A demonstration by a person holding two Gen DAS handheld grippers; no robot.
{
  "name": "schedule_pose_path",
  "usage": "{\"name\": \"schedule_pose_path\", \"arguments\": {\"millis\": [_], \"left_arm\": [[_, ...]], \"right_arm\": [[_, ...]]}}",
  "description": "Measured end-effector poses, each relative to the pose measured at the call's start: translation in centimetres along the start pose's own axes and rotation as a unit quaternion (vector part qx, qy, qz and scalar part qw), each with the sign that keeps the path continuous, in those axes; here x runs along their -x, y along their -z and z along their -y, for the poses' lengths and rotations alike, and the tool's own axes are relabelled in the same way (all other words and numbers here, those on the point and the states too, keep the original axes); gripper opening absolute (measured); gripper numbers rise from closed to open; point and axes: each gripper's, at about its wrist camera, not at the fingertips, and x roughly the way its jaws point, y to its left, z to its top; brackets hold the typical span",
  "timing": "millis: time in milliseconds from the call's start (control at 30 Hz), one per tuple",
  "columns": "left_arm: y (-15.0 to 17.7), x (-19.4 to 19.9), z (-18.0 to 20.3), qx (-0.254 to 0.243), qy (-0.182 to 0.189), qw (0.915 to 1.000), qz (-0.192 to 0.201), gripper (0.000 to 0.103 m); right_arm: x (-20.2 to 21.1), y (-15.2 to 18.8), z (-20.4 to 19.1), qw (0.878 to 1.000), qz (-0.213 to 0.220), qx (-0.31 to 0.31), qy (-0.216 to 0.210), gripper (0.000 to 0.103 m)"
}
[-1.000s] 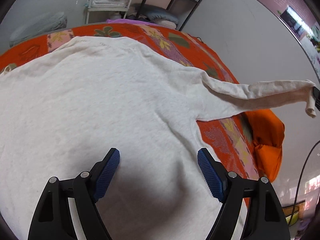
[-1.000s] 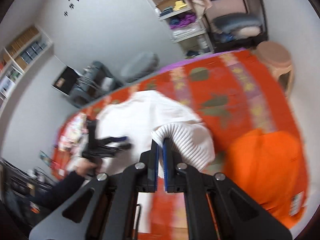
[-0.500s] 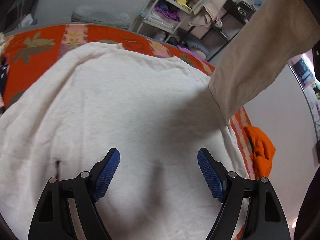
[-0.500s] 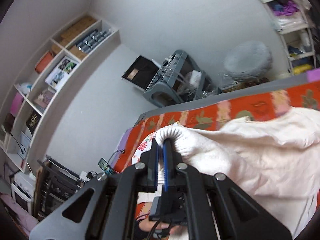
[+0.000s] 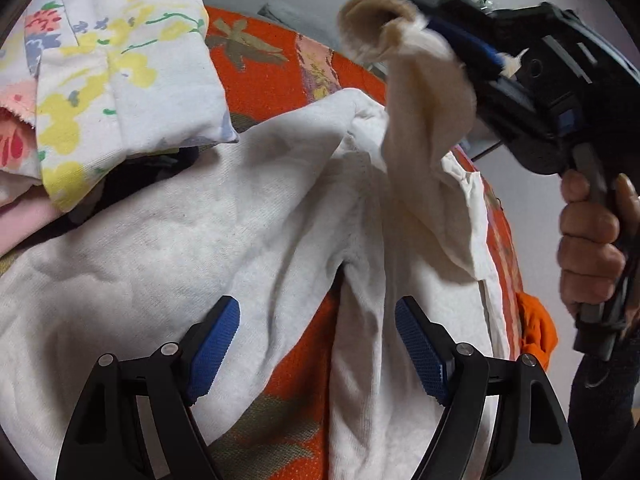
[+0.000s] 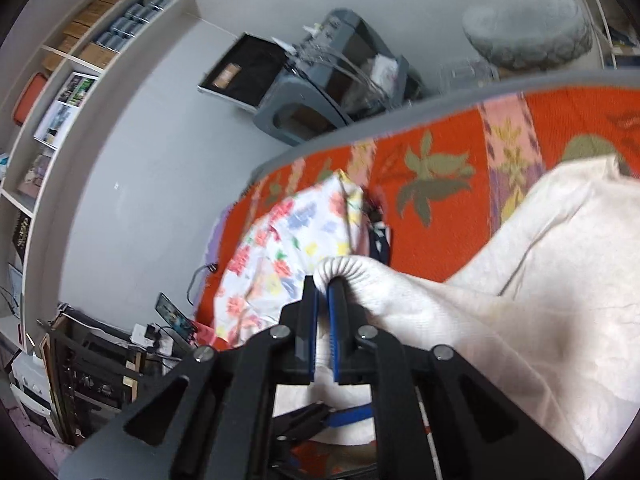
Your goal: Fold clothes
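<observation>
A cream sweater (image 5: 208, 236) lies spread on the orange patterned bedspread (image 5: 264, 60). My left gripper (image 5: 318, 354) is open and empty, low over the sweater's body and near sleeve. My right gripper (image 6: 323, 320) is shut on the ribbed cuff (image 6: 348, 270) of the sweater's other sleeve (image 5: 424, 116), held up above the body. The right gripper also shows in the left wrist view (image 5: 480, 56), top right, with the cuff (image 5: 372, 20) sticking out of it. The sleeve drapes back down onto the sweater (image 6: 540, 280).
A folded floral cloth (image 5: 116, 68) lies on other clothes at the left, beside the sweater; it shows in the right wrist view (image 6: 288, 256) too. An orange garment (image 5: 536, 332) lies at the bed's right edge. A grey cart (image 6: 320, 92) and wall shelves (image 6: 60, 92) stand beyond the bed.
My right gripper has carried the sleeve cuff across over the sweater's body toward the floral cloth. My left gripper has shifted toward the left side of the bed and stayed open.
</observation>
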Motion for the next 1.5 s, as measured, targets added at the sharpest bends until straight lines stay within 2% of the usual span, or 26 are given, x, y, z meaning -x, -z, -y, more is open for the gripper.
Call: {"name": "schedule_pose_path", "arguments": {"millis": [100,200,267,300,333,433,533,667,767,833,900,967,1033,1100,1200,1267,1367,1400,1500], "left_arm": [[0.4,0.5,-0.5,0.015,0.000,0.9999,0.004,0.081],[0.9,1.0,-1.5,0.036,0.001,0.9993,0.006,0.081],[1.3,1.4,-1.8,0.043,0.001,0.9991,0.008,0.081],[1.4,1.6,-1.9,0.044,0.000,0.9990,0.008,0.081],[1.4,1.7,-1.9,0.044,-0.002,0.9990,0.008,0.081],[0.7,2.5,-1.4,0.032,-0.009,0.9993,0.017,0.081],[-0.8,3.4,-0.6,0.018,-0.001,0.9992,0.036,0.081],[-3.5,2.1,-1.0,0.053,0.037,0.9977,0.020,0.081],[-5.3,0.6,-2.0,0.106,0.048,0.9931,0.015,0.081],[-6.4,-0.7,-2.3,0.148,0.034,0.9884,0.010,0.081],[-7.1,-1.8,-2.9,0.199,0.026,0.9797,0.005,0.081],[-7.6,-2.3,-3.5,0.243,0.038,0.9692,0.014,0.081],[-7.8,-1.8,-3.8,0.266,0.047,0.9617,0.044,0.081],[-8.3,-1.0,-3.5,0.262,0.039,0.9617,0.071,0.081],[-8.4,-1.2,-3.3,0.275,0.029,0.9594,0.056,0.081],[-7.8,-0.9,-3.4,0.294,0.046,0.9535,0.046,0.081],[-7.2,0.7,-3.5,0.314,0.080,0.9445,0.052,0.081],[-7.5,1.3,-3.2,0.311,0.084,0.9449,0.059,0.081],[-8.8,1.9,-1.8,0.285,0.069,0.9540,0.062,0.081]], "right_arm": [[-3.1,0.7,1.4,0.999,-0.032,-0.007,0.007,0.011],[-5.0,1.0,1.6,0.999,-0.045,-0.009,0.007,0.011],[-5.5,1.0,0.9,0.999,-0.052,-0.012,-0.008,0.033],[-5.5,0.8,0.5,0.998,-0.055,-0.013,-0.016,0.055],[-5.0,0.6,-0.1,0.998,-0.050,-0.011,-0.025,0.058],[-0.7,0.3,-1.6,0.999,-0.027,0.023,-0.026,0.057],[7.0,1.0,0.8,0.998,0.021,0.038,0.037,0.056],[18.1,3.0,9.1,0.983,0.075,-0.010,0.166,0.058],[22.7,4.8,15.2,0.974,0.085,-0.082,0.195,0.058],[23.7,5.6,17.5,0.969,0.087,-0.091,0.212,0.058],[23.6,5.8,18.9,0.968,0.089,-0.098,0.212,0.058],[23.4,6.0,20.4,0.968,0.090,-0.111,0.204,0.058],[22.8,5.9,21.8,0.967,0.079,-0.122,0.209,0.058],[22.0,5.8,23.2,0.966,0.070,-0.131,0.213,0.057],[22.6,5.8,23.8,0.966,0.089,-0.150,0.193,0.058],[22.9,5.8,23.9,0.965,0.090,-0.156,0.189,0.056],[23.0,5.7,23.1,0.968,0.081,-0.139,0.194,0.057],[22.6,5.8,23.0,0.969,0.076,-0.134,0.193,0.059],[22.0,5.8,23.0,0.969,0.074,-0.127,0.197,0.061]]}}
